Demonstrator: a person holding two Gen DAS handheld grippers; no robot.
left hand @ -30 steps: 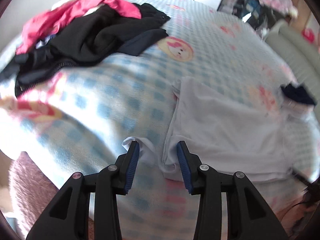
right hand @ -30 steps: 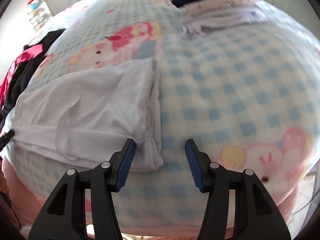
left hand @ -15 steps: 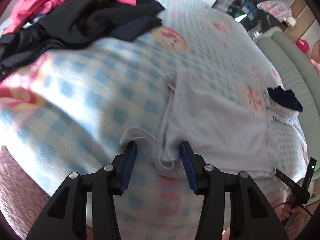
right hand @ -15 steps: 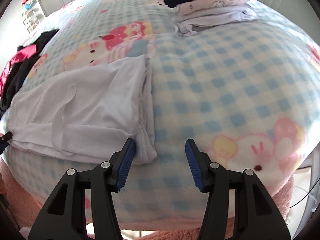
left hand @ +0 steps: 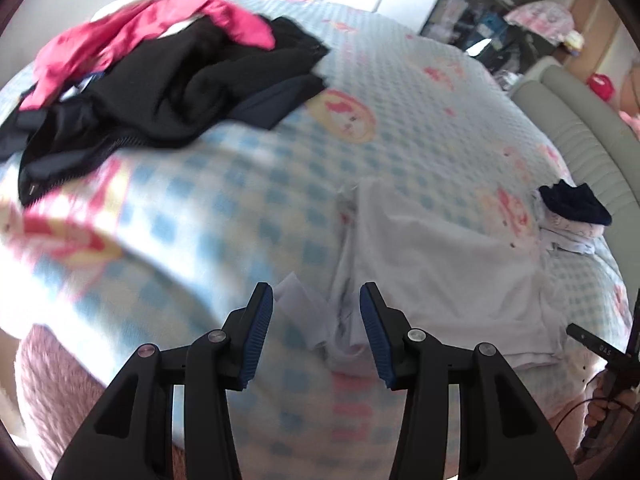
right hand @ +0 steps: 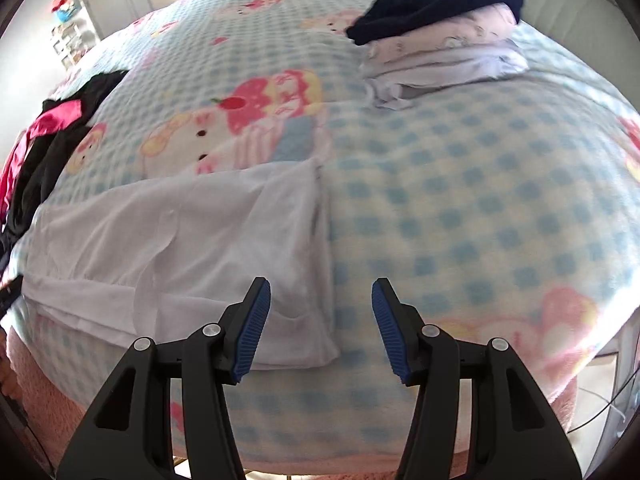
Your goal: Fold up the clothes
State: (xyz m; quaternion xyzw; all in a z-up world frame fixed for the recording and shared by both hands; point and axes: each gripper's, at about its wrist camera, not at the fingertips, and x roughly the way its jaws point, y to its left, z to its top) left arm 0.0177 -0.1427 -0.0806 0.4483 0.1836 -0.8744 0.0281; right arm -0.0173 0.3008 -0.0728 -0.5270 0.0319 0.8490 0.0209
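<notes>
As seen from the left wrist, the white garment (left hand: 440,276) lies folded into a flat, roughly rectangular panel on the bed (left hand: 248,208), which is covered by a blue-checked blanket with pink cartoon prints. Its near left corner is loose and rumpled, with a small flap turned outward. The left tongs (left hand: 316,328) hover over that corner, spread, with cloth showing between the blue pads but neither pad pressing on it. Beyond the garment to the left sits a heap of black and pink clothes (left hand: 168,80); beyond it to the right sits a stack of folded clothes (left hand: 572,216) topped by a dark blue item.

From the right wrist, the white garment (right hand: 192,248) shows stacked layers along its near edge and a straight, creased right edge. The right tongs (right hand: 320,324) stand spread above its near right corner, pinching nothing. The stack of folded clothes (right hand: 440,48) lies well beyond the garment to the right.
</notes>
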